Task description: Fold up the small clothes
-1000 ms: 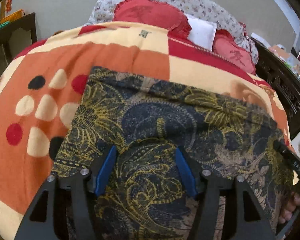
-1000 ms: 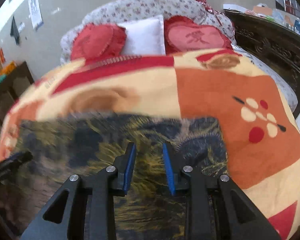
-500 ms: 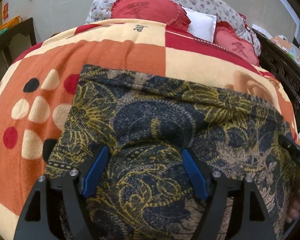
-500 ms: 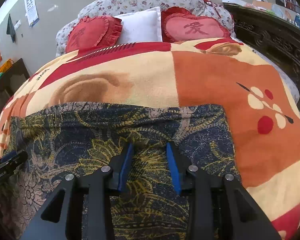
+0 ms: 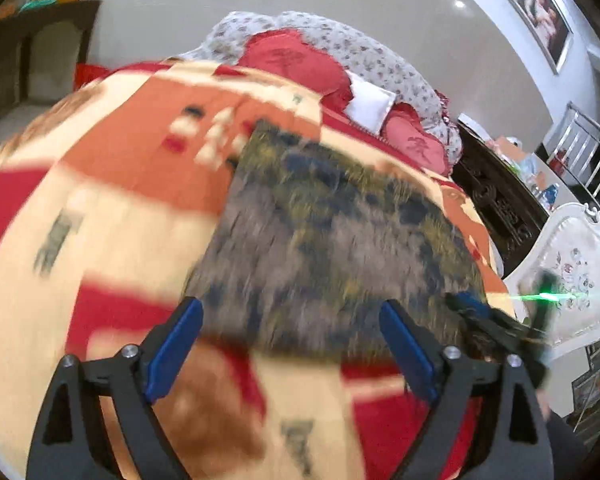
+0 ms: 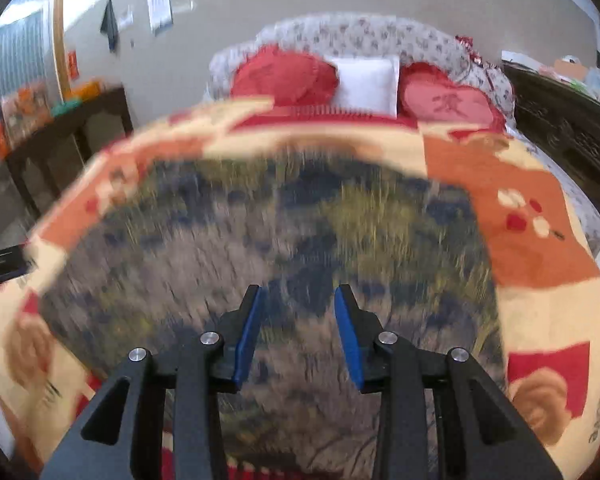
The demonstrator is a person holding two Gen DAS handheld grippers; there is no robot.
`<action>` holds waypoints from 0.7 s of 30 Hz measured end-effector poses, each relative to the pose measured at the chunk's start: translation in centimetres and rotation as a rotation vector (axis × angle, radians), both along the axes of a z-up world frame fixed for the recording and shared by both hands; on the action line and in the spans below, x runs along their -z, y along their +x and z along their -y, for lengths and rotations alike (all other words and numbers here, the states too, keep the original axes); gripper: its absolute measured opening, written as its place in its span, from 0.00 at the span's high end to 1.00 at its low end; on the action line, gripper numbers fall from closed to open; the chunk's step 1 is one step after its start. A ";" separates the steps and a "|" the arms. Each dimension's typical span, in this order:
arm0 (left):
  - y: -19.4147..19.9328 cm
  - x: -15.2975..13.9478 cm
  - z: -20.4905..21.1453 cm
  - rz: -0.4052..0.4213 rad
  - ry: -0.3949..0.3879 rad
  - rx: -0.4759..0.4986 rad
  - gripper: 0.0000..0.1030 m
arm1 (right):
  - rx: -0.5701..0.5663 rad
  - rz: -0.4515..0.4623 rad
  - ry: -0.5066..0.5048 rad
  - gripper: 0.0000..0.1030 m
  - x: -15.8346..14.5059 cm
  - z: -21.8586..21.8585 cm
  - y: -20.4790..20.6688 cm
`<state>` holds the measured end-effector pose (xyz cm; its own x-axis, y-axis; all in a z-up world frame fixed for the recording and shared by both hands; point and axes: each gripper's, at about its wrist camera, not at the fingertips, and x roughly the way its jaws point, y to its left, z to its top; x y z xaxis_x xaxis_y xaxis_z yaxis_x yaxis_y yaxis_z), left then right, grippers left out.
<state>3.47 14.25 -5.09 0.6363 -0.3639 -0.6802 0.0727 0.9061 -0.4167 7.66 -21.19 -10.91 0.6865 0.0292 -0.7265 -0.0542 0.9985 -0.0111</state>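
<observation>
A dark blue and yellow patterned garment (image 5: pixel 332 240) lies flat and folded on the orange, red and cream blanket (image 5: pixel 112 168); both views are blurred by motion. My left gripper (image 5: pixel 292 320) hangs just short of the garment's near edge, its jaws wide and still opening, with nothing pinched. In the right wrist view the garment (image 6: pixel 300 220) fills the middle. My right gripper (image 6: pixel 298 320) is above it, jaws opening with only a moderate gap, and its blue pads (image 6: pixel 248 332) do not press on the cloth. The right gripper (image 5: pixel 496 324) also shows at the garment's right corner.
Red heart cushions (image 6: pixel 284 76) and a white pillow (image 6: pixel 364 80) lie at the bed's head. A dark carved wooden frame (image 5: pixel 500 200) runs along the right, with a white chair (image 5: pixel 572 264) beside it. A dark side table (image 6: pixel 60 140) stands to the left.
Both grippers have let their jaws widen and drawn back from the garment. The left one has swung off the cloth, so the garment's near edge and the blanket in front now show.
</observation>
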 end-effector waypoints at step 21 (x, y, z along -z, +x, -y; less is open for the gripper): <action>4.8 6.6 -3.7 -0.111 -0.680 -0.275 0.03 | 0.020 -0.039 0.052 0.50 1.4 0.9 1.3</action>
